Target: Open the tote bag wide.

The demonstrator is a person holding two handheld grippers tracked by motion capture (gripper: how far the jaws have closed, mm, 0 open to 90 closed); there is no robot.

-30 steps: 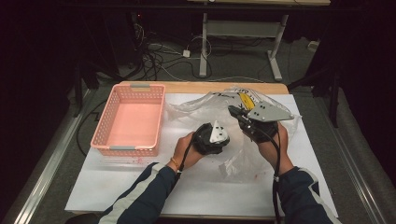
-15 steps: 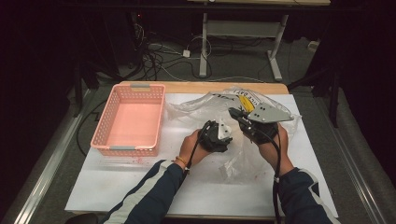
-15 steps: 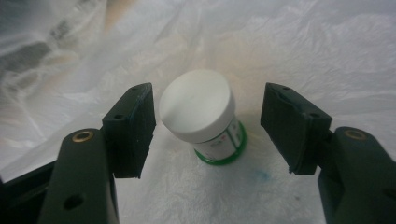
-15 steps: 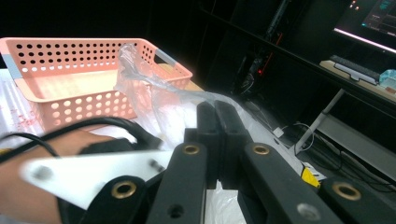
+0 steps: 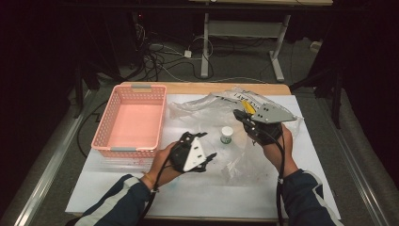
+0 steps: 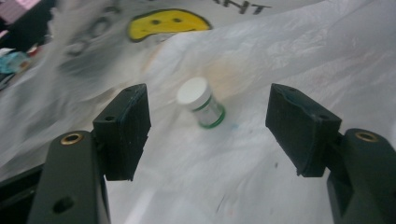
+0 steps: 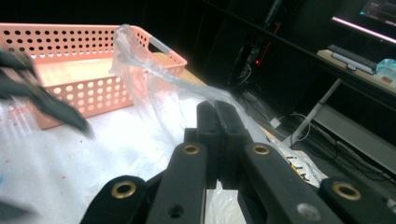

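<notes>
Clear plastic bag [image 5: 221, 106] stays pinched by the right tool [image 5: 244, 117]; the spread, empty left tool [image 5: 207, 155], jaws just opening, should back off without knocking the small jar [image 5: 227, 135].

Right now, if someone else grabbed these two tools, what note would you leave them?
Left gripper: jaws have just been opening, nothing between them; they face the small white-capped jar.
Right gripper: jaws shut on the clear plastic bag, holding an edge up.
The jar stands upright on the table beside the bag; the pink basket looks empty.
Done: jar stands free of both grippers.
Left: probably bagging the jar or moving it to the basket.
</notes>
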